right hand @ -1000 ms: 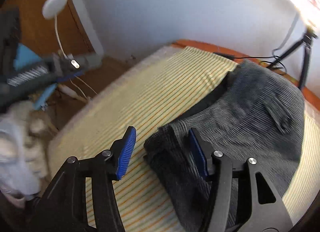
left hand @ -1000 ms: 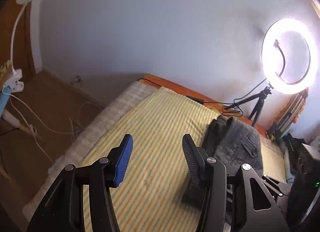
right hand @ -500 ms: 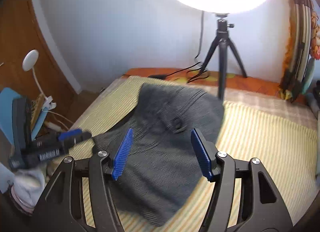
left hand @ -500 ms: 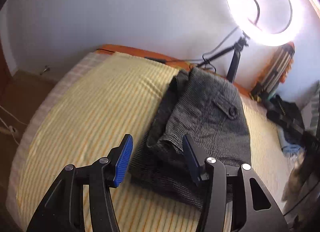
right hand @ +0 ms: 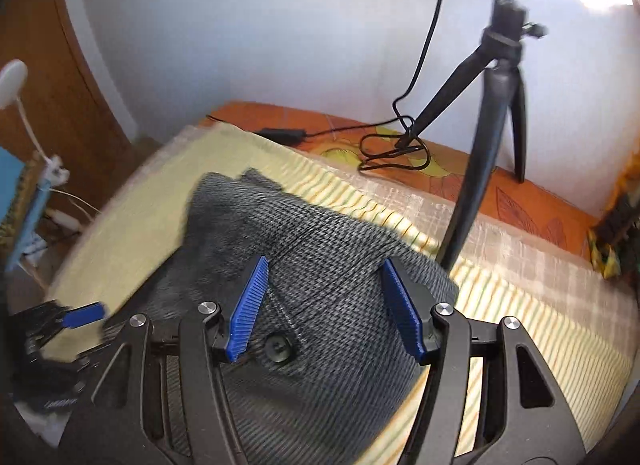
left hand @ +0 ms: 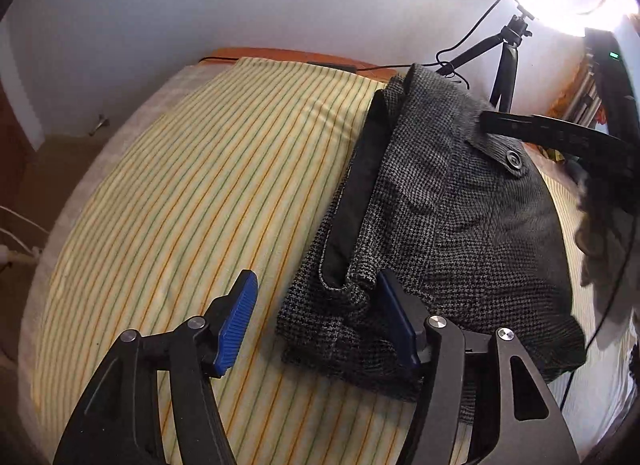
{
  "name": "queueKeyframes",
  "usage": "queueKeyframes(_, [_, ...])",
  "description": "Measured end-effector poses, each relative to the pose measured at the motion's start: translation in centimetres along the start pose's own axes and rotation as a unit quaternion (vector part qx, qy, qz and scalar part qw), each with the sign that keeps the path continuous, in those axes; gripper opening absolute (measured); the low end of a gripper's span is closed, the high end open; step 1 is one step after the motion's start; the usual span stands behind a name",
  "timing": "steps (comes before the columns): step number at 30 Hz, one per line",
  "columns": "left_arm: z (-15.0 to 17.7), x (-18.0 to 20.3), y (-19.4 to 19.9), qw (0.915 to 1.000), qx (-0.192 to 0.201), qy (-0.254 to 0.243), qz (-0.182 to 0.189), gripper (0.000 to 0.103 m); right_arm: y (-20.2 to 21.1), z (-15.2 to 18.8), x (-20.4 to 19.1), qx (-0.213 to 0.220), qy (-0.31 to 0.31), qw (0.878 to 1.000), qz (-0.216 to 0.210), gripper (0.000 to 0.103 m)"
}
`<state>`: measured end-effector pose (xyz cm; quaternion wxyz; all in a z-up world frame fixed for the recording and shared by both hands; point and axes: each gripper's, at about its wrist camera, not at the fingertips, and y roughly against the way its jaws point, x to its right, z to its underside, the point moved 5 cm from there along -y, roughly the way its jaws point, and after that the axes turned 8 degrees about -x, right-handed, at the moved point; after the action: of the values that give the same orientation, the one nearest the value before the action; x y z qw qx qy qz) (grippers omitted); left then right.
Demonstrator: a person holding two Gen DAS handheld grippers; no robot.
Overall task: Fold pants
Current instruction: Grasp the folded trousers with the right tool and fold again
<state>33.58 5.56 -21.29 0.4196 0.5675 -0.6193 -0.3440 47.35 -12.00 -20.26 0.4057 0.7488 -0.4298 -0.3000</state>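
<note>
Both cameras swung from bare sheet toward pants since earlier frames. Left gripper (left hand: 316,321) released, straddling near hem edge. Right gripper (right hand: 324,309) released, hovering over pocket button (right hand: 279,346). Pants (left hand: 452,233) lie folded on striped sheet (left hand: 192,201), black lining exposed. Judgement: tuck lining, square edges. Tripod (right hand: 492,113) beyond.

The pants (left hand: 460,217) are coarse, matt grey woven cloth with a smooth black lining and a glossy dark button (left hand: 513,158). Beneath them the bed (left hand: 192,193) wears soft striped cloth. The fingers (left hand: 236,319) carry ribbed blue pads on matt black plastic with shiny metal rivets.
</note>
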Motion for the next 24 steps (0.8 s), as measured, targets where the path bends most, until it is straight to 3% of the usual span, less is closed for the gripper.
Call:
queueKeyframes(6, [-0.8,-0.3,-0.3,1.0000,0.001,0.000,-0.004,0.067,-3.6,-1.2,-0.2,-0.020,0.014,0.999,0.044,0.064])
queueKeyframes(12, [-0.6,-1.0,0.4,0.9993,-0.001,0.031,0.023,0.067,0.0,0.1,-0.5,-0.001,0.031,0.998,0.059,0.064])
queueKeyframes(17, [-0.3,-1.8,2.0,0.9973,0.007,0.055,0.047,0.065,5.3,5.5,-1.8,0.020,0.032,0.999,0.011,0.064])
queueKeyframes(22, [0.2,-3.0,2.9,0.9922,0.005,0.097,0.078,0.066,5.6,11.6,-4.0,-0.001,0.057,0.998,0.016,0.064])
queueKeyframes(24, [0.6,-3.5,2.8,0.9859,-0.014,0.124,0.112,0.066,5.5,13.1,-4.2,-0.006,0.062,0.998,0.024,0.064])
